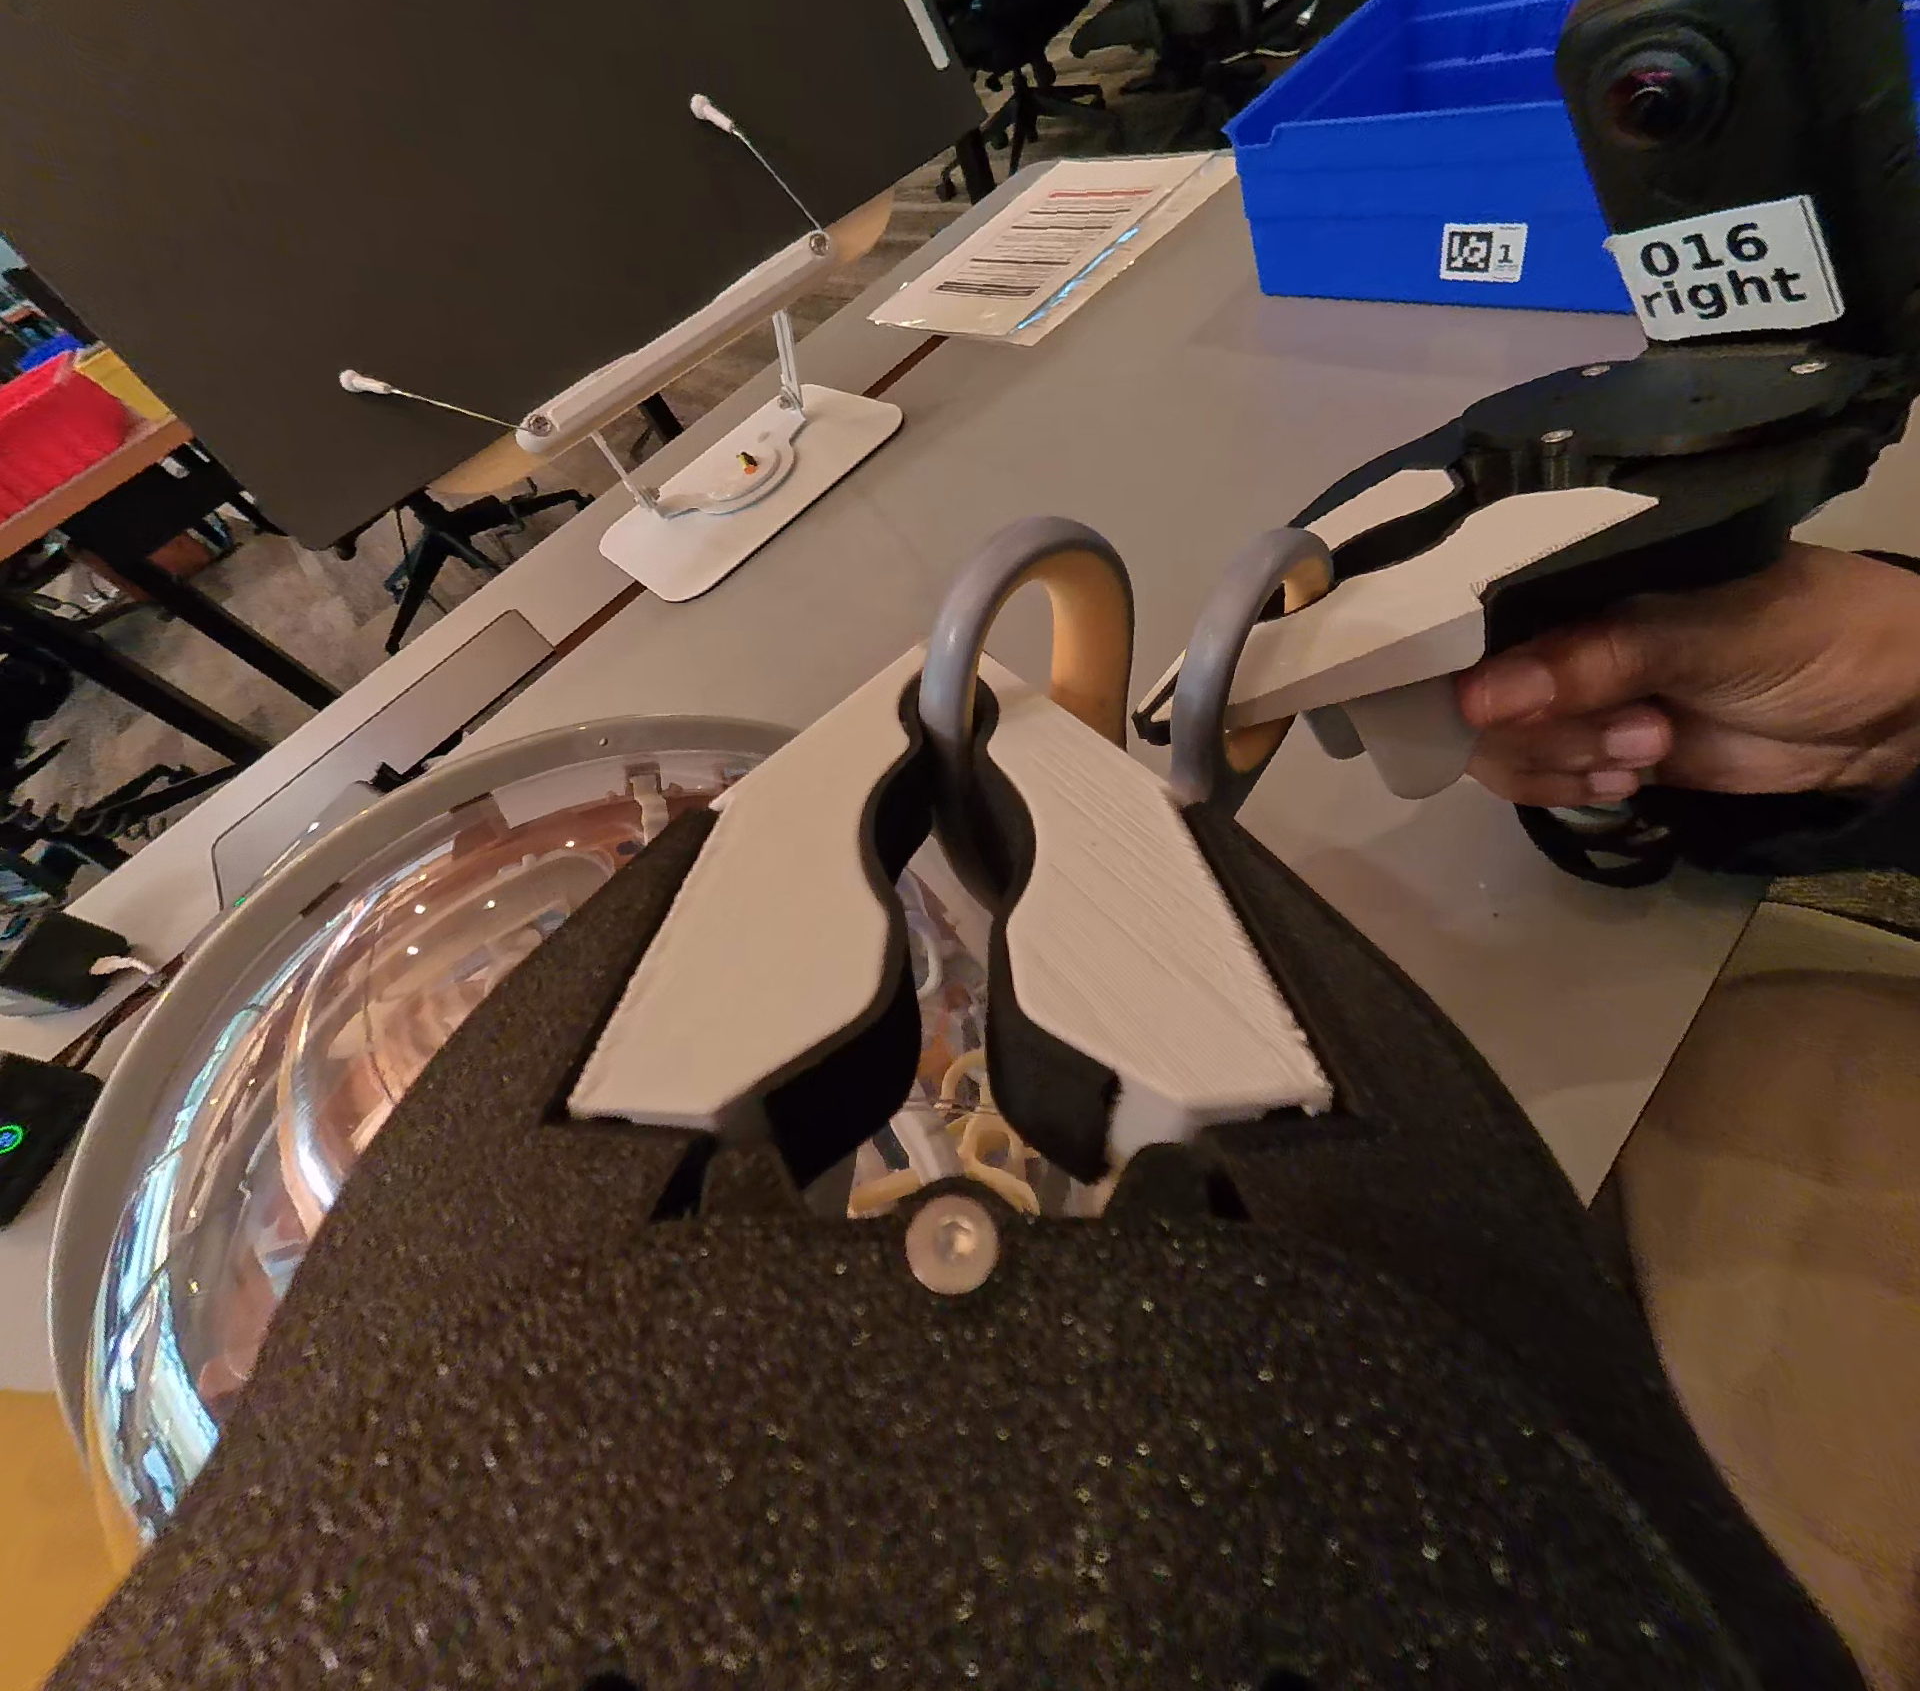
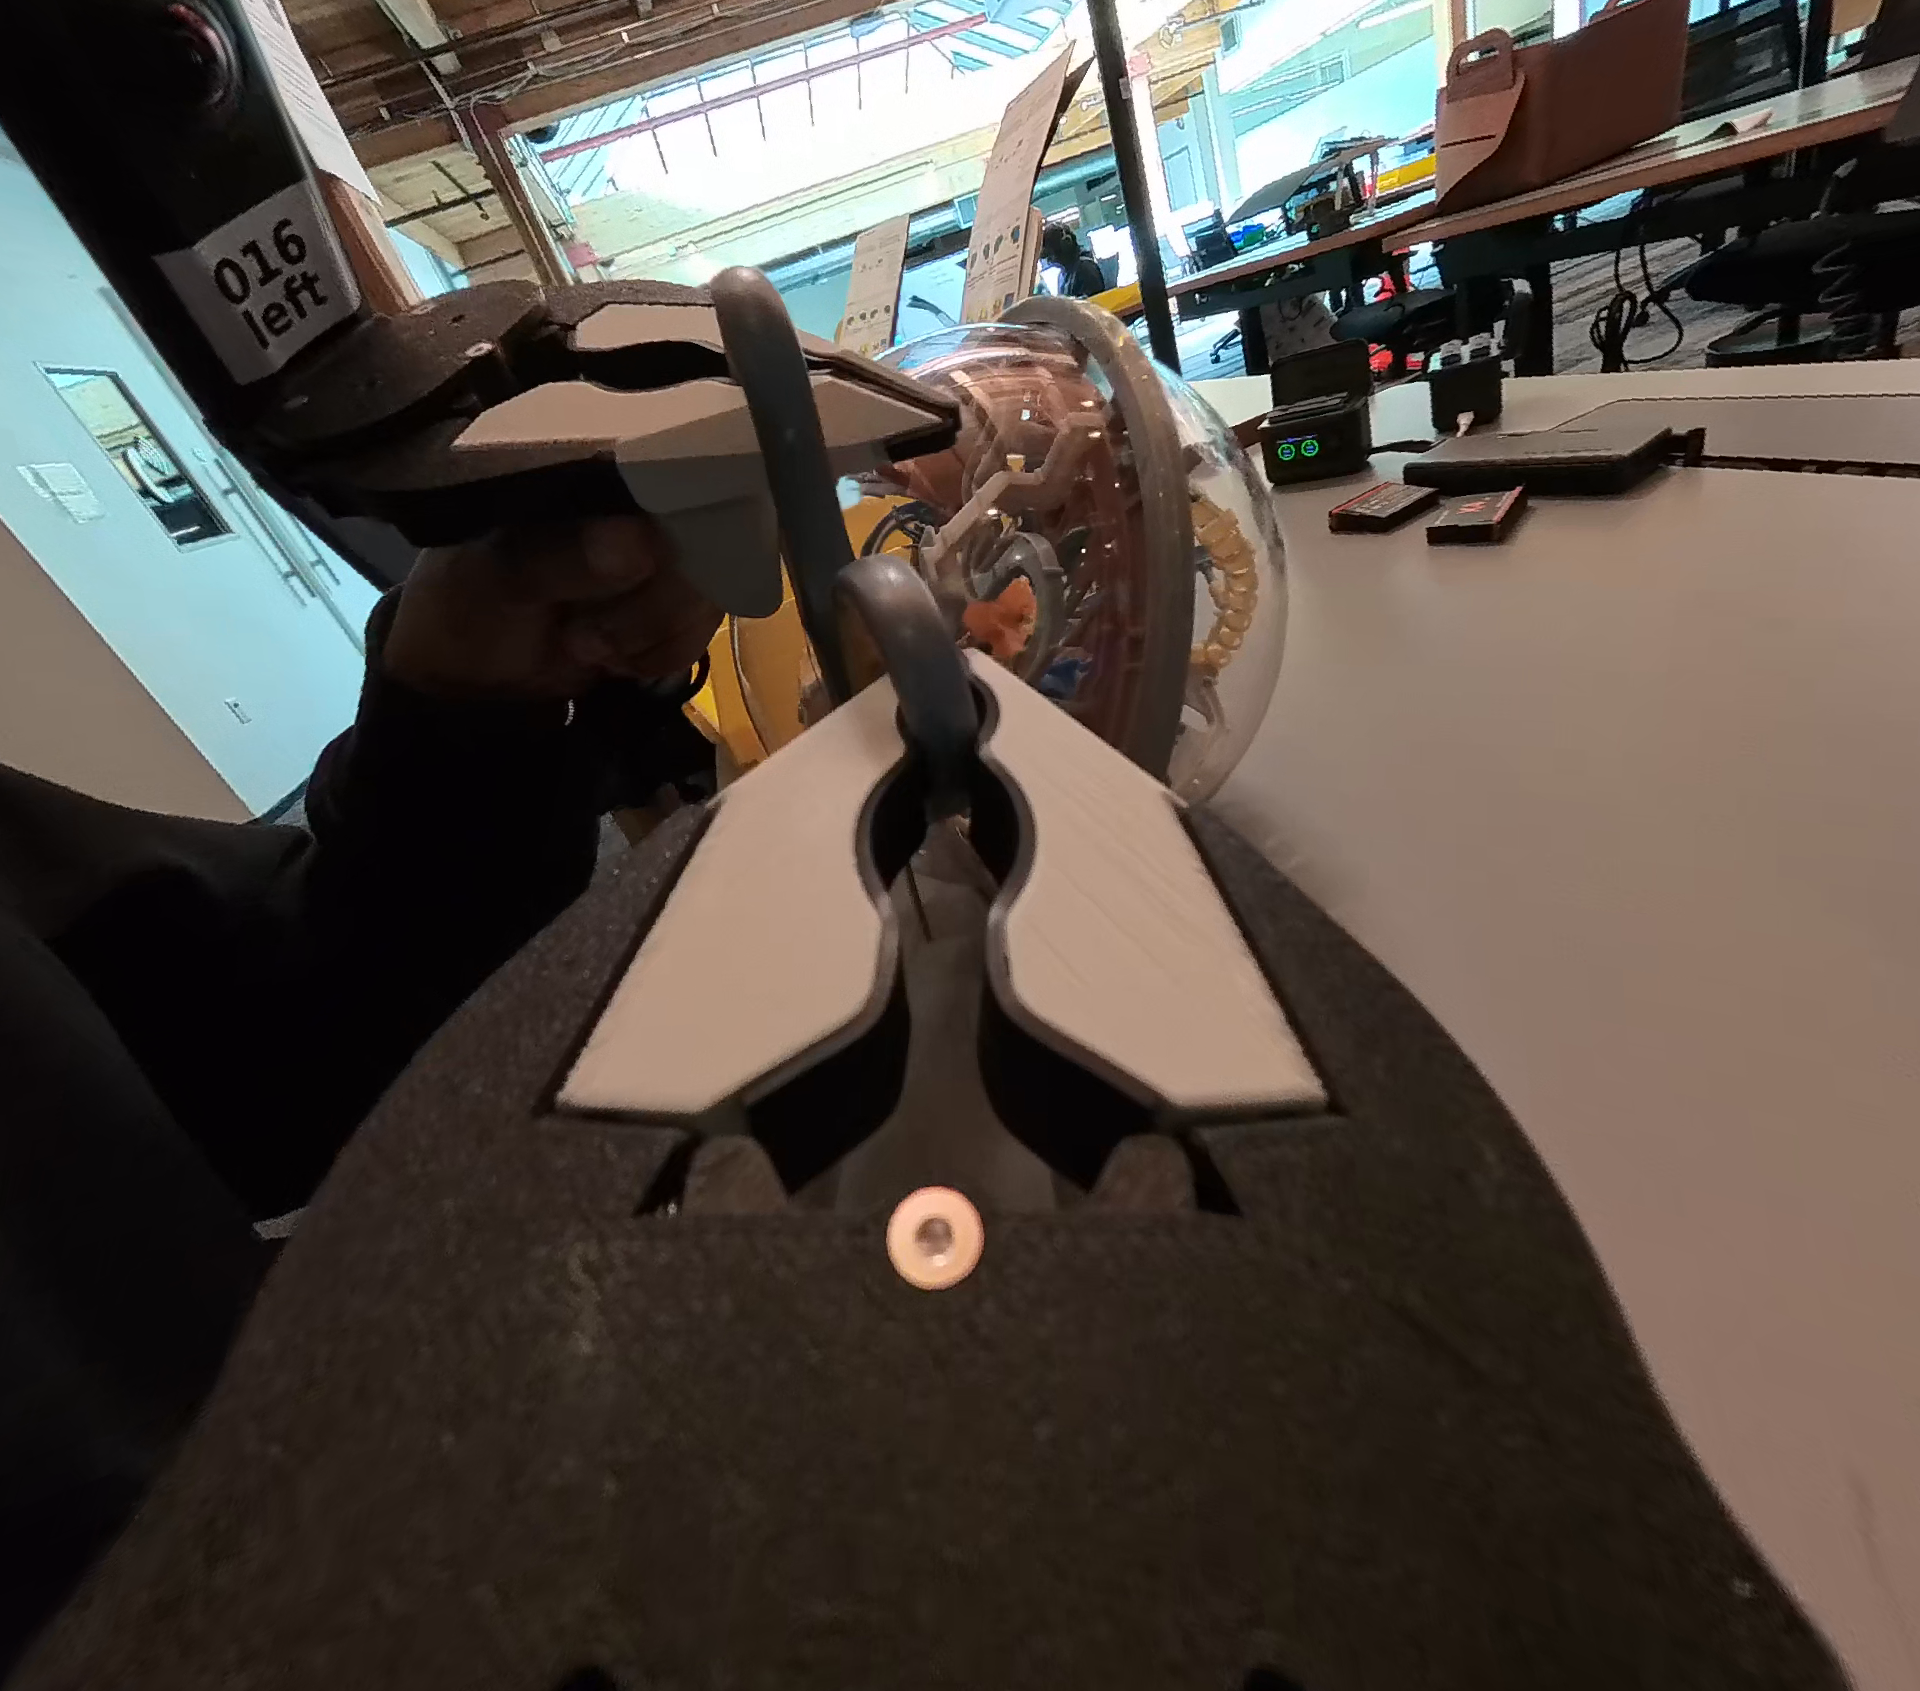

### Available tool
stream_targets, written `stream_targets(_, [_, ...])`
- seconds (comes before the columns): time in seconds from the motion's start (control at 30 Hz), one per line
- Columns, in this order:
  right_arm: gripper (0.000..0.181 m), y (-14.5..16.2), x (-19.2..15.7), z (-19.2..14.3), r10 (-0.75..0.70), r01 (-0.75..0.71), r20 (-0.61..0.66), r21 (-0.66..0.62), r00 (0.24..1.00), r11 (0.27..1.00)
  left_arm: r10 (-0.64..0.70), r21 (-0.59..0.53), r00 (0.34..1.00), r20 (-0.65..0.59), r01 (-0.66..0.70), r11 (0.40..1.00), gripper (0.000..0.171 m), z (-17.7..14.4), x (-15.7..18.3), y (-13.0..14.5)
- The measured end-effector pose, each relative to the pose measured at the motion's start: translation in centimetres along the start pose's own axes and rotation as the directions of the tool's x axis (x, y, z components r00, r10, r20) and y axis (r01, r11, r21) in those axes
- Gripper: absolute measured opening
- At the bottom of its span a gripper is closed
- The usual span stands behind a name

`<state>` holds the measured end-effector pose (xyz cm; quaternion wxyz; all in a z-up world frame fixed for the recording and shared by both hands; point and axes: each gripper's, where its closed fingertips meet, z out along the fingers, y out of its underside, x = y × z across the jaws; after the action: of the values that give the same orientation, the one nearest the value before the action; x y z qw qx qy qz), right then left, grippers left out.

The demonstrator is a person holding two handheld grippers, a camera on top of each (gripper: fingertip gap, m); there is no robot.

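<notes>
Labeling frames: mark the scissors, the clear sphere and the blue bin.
scissors [image 1: 1023, 602], left wrist view, on the larger grey handle loop.
sphere [image 2: 1236, 561], right wrist view, on the clear dome's right side.
blue bin [image 1: 1382, 207], left wrist view, on its front wall.

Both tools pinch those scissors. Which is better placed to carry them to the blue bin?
Right, probably. The right hand-held gripper clamps the smaller scissors loop on the side of the blue bin; the left hand-held gripper clamps the larger loop beside the clear globe.

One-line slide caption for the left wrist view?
Both grippers, left and right, clamp one grey-handled scissors beside a clear plastic maze sphere.
</notes>
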<state>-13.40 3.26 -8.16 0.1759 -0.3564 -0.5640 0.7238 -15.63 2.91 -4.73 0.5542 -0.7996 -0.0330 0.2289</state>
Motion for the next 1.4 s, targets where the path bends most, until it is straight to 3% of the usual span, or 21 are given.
stream_targets(0.2, [0.0,-0.5,-0.1,-0.4,-0.054,0.054,-0.008,-0.011,0.999,0.998,0.002,0.021,1.0,-0.013,-0.002,1.0,0.0,0.1,0.1,-0.4])
stream_targets(0.57, [0.0,-4.9,-1.6,-2.7,-0.187,0.188,-0.04,0.02,0.982,0.982,0.069,0.052,0.994,-0.08,-0.065,0.997,0.0,-0.2,1.2,-4.8])
stream_targets(0.73, [0.0,-7.0,-2.0,-4.4,-0.213,0.218,-0.09,0.045,0.973,0.975,0.035,0.08,0.993,-0.113,-0.026,0.996,0.0,0.0,2.3,-6.0])
stream_targets(1.0, [0.0,-9.1,-2.3,-6.5,-0.278,0.291,-0.182,0.048,0.943,0.955,-0.025,0.119,0.989,-0.146,0.043,0.992,0.0,0.1,4.6,-6.5])
stream_targets(1.4, [0.0,-9.1,-3.3,-6.4,-0.298,0.308,-0.169,0.033,0.939,0.951,-0.025,0.137,0.994,-0.111,0.04,0.99,0.0,-1.1,5.0,-6.3])
